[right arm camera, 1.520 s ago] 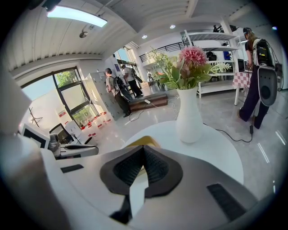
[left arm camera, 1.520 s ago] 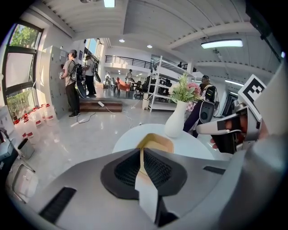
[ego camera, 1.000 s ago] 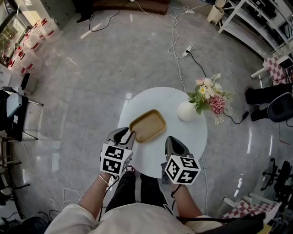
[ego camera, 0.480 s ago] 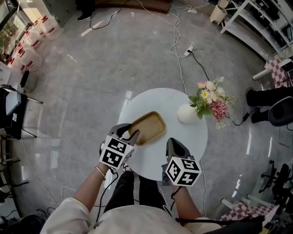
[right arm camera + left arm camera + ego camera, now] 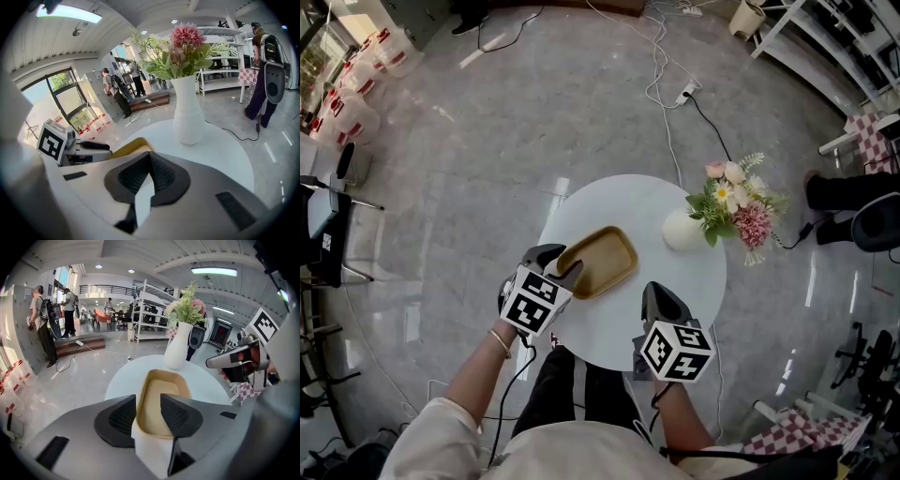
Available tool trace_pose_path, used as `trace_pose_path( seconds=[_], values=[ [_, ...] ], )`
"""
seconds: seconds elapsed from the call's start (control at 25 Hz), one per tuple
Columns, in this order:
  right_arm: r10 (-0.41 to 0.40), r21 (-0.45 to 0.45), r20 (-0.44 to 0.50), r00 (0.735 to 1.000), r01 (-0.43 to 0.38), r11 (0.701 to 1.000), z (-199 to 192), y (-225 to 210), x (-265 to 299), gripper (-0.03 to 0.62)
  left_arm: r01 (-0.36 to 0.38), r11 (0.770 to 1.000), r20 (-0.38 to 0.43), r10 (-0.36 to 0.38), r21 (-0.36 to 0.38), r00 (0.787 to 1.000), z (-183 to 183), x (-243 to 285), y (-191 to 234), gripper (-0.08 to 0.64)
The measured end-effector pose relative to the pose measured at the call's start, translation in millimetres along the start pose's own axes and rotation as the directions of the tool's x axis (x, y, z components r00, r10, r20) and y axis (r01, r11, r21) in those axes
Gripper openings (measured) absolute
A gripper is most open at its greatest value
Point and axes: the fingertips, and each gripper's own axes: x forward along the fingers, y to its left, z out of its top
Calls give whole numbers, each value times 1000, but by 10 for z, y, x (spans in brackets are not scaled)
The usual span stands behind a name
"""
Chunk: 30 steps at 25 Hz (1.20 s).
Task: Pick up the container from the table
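Observation:
A shallow tan container [image 5: 598, 261] lies on the round white table [image 5: 628, 202], left of centre. My left gripper [image 5: 565, 272] is at its near left end. In the left gripper view the container [image 5: 164, 399] runs away from me and its near rim sits between the jaws of the left gripper [image 5: 148, 411]. Those jaws have just been opening and stand apart, without pressing on the rim. My right gripper [image 5: 654, 292] hovers over the table's near edge, right of the container. In its own view the right gripper [image 5: 150, 157] is shut with nothing held, and a sliver of container [image 5: 129, 146] shows at left.
A white vase [image 5: 682, 228] with pink and white flowers [image 5: 733, 202] stands on the table's right side, tall in the right gripper view as the vase [image 5: 190, 115]. Cables [image 5: 661, 84] cross the grey floor beyond. People stand by shelving in the background.
My left gripper has moved forward and down onto the container's near end, and its jaws have spread wider around the rim. The right gripper has stayed in place.

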Motion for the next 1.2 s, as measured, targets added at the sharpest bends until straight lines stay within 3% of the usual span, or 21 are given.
trace_pose_path(
  seconds=[0.6,1.04,1.2],
  values=[
    [-19,49,-53,998,22,999,-122,-167,168,25,58,995,-107,-49,82,993,-83,258,101,173],
    [-11,74,-93,996,18,997,-290,-125,250,25,92,994,-155,-82,56,985,-141,406,80,170],
    [-17,78,-95,995,25,997,-288,-155,275,25,97,994,-152,-89,44,984,-153,446,86,137]
  ],
)
